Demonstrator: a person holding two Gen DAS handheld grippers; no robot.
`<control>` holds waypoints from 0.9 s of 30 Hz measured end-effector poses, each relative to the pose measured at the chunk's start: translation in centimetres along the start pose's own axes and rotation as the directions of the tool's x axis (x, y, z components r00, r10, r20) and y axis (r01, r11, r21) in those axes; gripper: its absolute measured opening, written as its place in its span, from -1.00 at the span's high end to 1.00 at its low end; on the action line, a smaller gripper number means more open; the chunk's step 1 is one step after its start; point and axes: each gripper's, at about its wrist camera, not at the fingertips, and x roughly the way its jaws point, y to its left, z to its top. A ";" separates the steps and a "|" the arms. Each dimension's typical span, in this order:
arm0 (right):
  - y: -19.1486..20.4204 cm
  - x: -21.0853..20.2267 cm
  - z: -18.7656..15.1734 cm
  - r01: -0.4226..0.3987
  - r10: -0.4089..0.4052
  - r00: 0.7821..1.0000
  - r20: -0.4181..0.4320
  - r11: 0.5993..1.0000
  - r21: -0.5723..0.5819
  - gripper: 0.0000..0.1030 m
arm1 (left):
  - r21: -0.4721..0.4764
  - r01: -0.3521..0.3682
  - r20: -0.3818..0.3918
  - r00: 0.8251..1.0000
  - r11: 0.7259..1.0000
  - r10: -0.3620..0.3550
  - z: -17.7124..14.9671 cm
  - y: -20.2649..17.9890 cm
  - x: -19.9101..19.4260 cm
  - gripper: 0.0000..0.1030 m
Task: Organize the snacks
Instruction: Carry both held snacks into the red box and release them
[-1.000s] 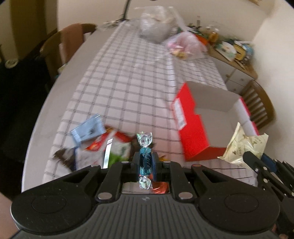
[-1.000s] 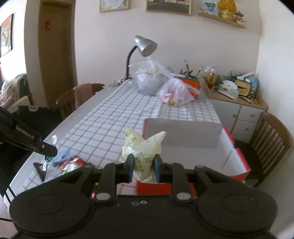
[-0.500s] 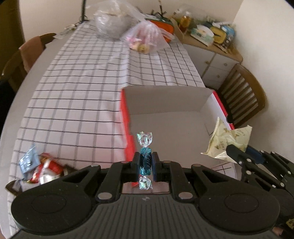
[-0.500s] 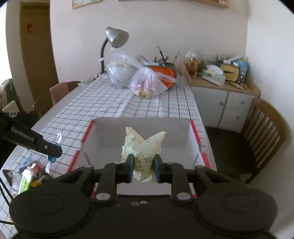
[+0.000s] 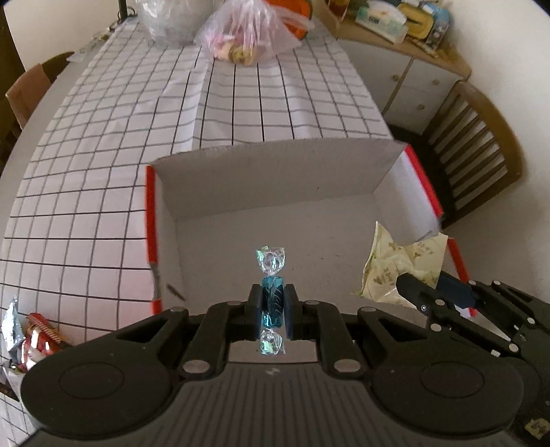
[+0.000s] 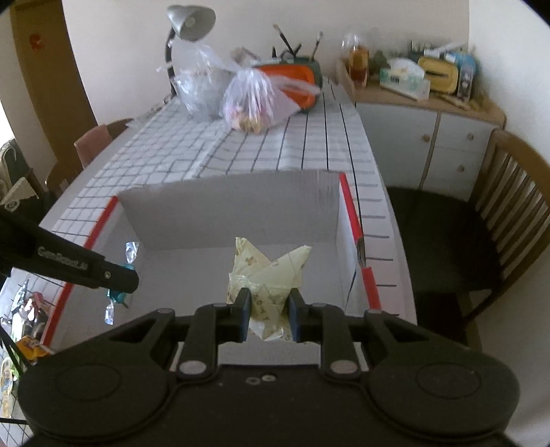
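Observation:
My left gripper is shut on a blue twist-wrapped candy whose clear ends stick out above and below the pads. It hangs over the near part of an open red-and-white cardboard box. My right gripper is shut on a pale yellow-green snack packet, held above the same box. In the left wrist view that packet shows at the right, over the box's right side. In the right wrist view the left gripper's finger and the candy reach in from the left.
A pile of loose snacks lies on the checked tablecloth left of the box. Two plastic bags and a desk lamp stand at the table's far end. A wooden chair and a cluttered cabinet are on the right.
Both grippers have swung from the snack pile's side to over the open box and sunk a little, each still carrying its snack. The box interior now fills both views.

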 end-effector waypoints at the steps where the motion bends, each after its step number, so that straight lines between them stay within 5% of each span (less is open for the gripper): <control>1: -0.1 0.4 0.1 -0.004 0.004 1.000 -0.012 1.000 -0.001 0.61 | -0.003 -0.004 -0.010 1.000 1.000 0.004 0.2 0.0 0.6 0.76; 16: 0.7 4.8 -0.4 -0.062 0.050 0.986 -0.160 0.995 -0.075 0.60 | 0.016 -0.046 -0.164 0.985 0.999 0.048 1.4 -1.2 7.4 0.76; 27: 0.1 5.0 -0.4 -0.074 0.063 0.983 -0.174 0.996 -0.057 0.41 | -0.006 -0.042 -0.214 0.976 0.999 0.040 1.9 -1.5 8.8 0.76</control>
